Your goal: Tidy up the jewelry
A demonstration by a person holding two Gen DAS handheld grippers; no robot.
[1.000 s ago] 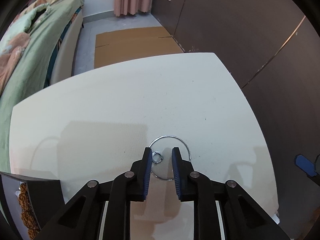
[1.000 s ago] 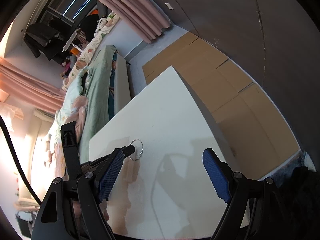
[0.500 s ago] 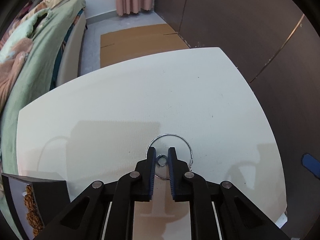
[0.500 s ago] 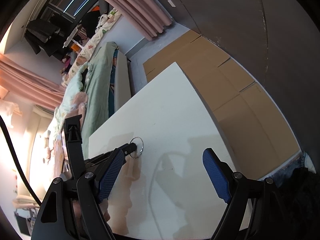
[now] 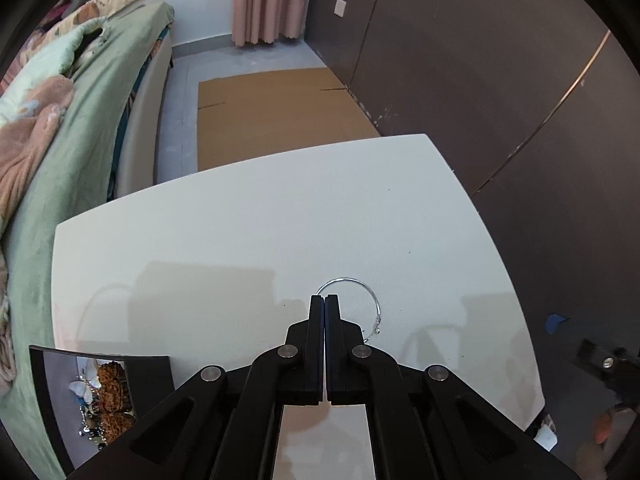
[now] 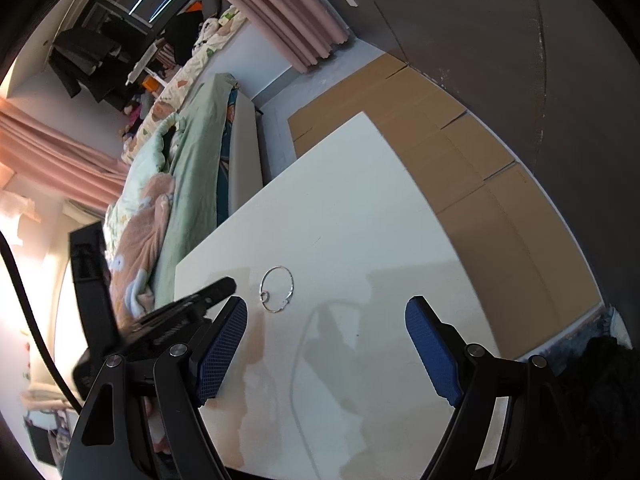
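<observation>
A thin silver hoop lies flat on the white table; it also shows in the right wrist view, with a small silver ring lying inside it at its near-left edge. My left gripper is shut, jaws pressed together, lifted above the hoop's left side; the right wrist view shows nothing between its tips. My right gripper is wide open and empty, above the table's near right part.
A black jewelry box with beads and a butterfly piece sits at the table's near left corner. A bed with green bedding runs along the left. Cardboard covers the floor beyond the table. A dark wall stands on the right.
My left gripper closed around the small ring, then shut fully and rose back toward me. The small ring stayed on the table inside the hoop. The right gripper stayed open.
</observation>
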